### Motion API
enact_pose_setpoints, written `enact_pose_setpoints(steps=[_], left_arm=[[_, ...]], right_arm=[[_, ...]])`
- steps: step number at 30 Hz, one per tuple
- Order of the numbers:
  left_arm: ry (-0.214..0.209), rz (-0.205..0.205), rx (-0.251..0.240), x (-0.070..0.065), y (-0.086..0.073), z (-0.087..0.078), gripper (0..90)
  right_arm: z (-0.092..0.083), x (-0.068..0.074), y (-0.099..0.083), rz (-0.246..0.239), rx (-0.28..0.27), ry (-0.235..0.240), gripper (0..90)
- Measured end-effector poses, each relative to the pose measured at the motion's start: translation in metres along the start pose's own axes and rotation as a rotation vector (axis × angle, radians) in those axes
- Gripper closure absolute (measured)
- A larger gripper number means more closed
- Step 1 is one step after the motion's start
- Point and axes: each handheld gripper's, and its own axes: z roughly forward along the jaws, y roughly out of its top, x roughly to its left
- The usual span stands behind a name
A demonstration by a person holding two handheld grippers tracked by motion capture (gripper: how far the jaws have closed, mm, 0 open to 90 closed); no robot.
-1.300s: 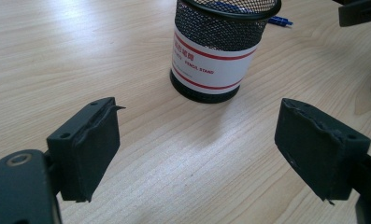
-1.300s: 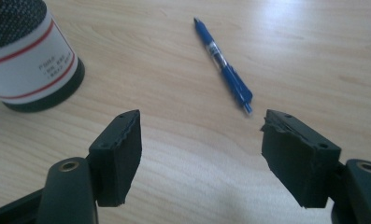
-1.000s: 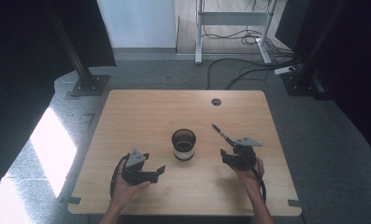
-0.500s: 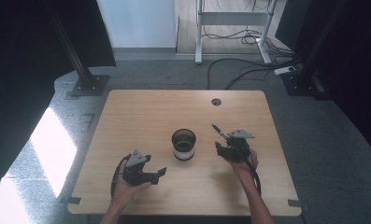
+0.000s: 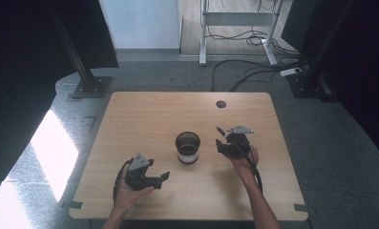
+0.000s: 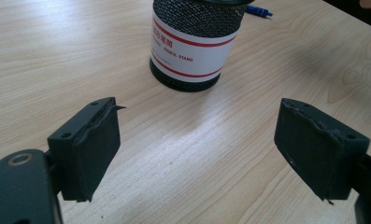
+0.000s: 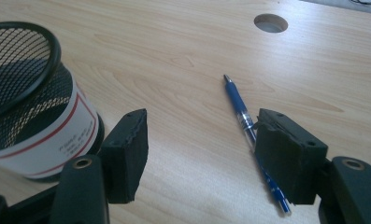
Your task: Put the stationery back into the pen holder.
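Right claw [image 7: 199, 154] hovers half open over the blue pen [image 7: 251, 135], jaws just narrowing, nothing gripped; left claw [image 6: 197, 149] waits empty, gaping beside the mesh cup [image 5: 187, 147].

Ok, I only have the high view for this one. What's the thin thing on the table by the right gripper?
Observer: A blue pen, lying flat on the table.
Operator: Is it gripped?
Observer: No. The right gripper has just been closing its jaws, but they stand apart. The pen lies just inside one jaw, unpinched.
Operator: And the cup?
Observer: It's a black mesh holder, and its white, red-striped label reads PENCIL STAND.
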Motion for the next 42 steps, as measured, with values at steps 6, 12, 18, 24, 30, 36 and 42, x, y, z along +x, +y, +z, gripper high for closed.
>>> enact_pose_setpoints(steps=[6,12,18,24,30,36,42], left_arm=[[0.000,0.000,0.004,0.000,-0.001,0.001,14.7],[0.006,-0.013,-0.002,0.004,-0.001,-0.002,14.8],[0.006,-0.010,0.002,0.004,-0.001,0.000,14.8],[0.004,-0.011,0.004,0.005,-0.002,0.000,14.8],[0.009,-0.026,0.007,0.010,-0.003,0.000,14.8],[0.008,-0.025,0.015,0.010,-0.004,0.002,14.8],[0.008,-0.030,0.016,0.012,-0.005,0.002,14.8]], right_arm=[[0.015,-0.005,0.005,0.015,0.014,0.000,36.4],[0.030,-0.011,0.011,0.018,0.019,-0.015,38.8],[0.047,-0.014,0.014,0.023,0.037,-0.030,39.7],[0.059,-0.018,0.017,0.021,0.043,-0.037,39.7],[0.071,-0.027,0.016,0.027,0.066,-0.042,39.5],[0.077,-0.030,0.021,0.024,0.064,-0.046,41.3],[0.092,-0.033,0.019,0.022,0.102,-0.053,40.2]])
